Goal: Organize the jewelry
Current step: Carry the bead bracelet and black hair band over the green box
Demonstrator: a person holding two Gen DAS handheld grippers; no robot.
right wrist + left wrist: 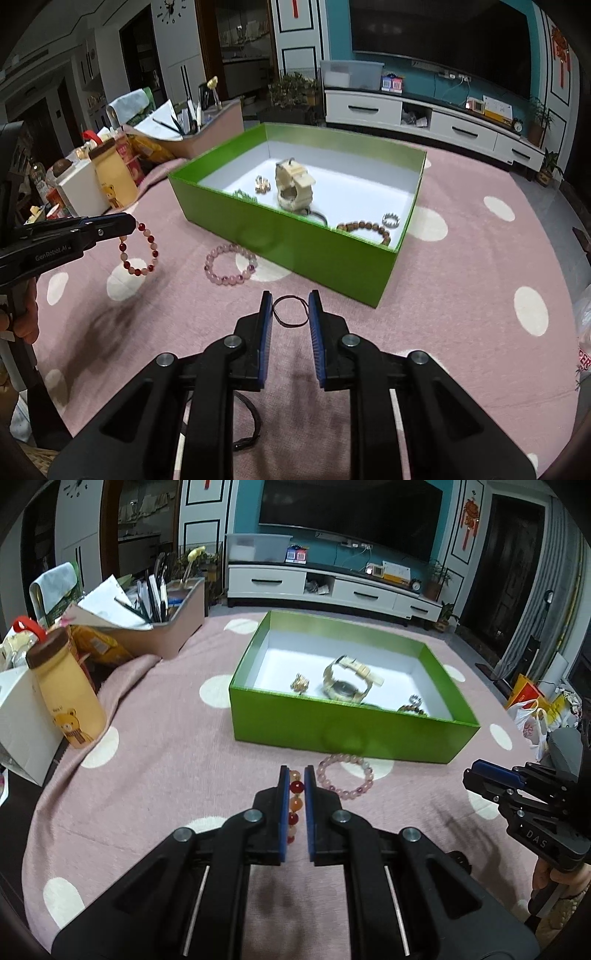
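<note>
Nearest the camera on each side, two grippers work over the pink dotted cloth (461, 266) that covers the tabletop. One, the left gripper (296, 775), is clenched on a red-and-orange bead bracelet (138, 253), which dangles clear of the cloth; from its own camera only a short run of beads shows between the pads. The other, the right gripper (290, 299), grips a thin dark ring-shaped band (290, 311) between its pads, with a dark strap trailing under it, partly hidden by the gripper body. Just beyond, one pale pink bead bracelet (229, 265) lies flat on the cloth, close against the near wall of the green box (295, 240). Inside that single open box sit one pale gold watch (293, 186), one brown bead bracelet (365, 227) near its right corner, one silvery ring (391, 220) beside it, and a small gold piece (261, 183) left of the watch; it is blurred, so its kind is hard to tell. Another small item by the near wall is cut off. At the cloth's far left edge stand a yellow bear bottle (68, 698) and a pen holder (162, 620).
</note>
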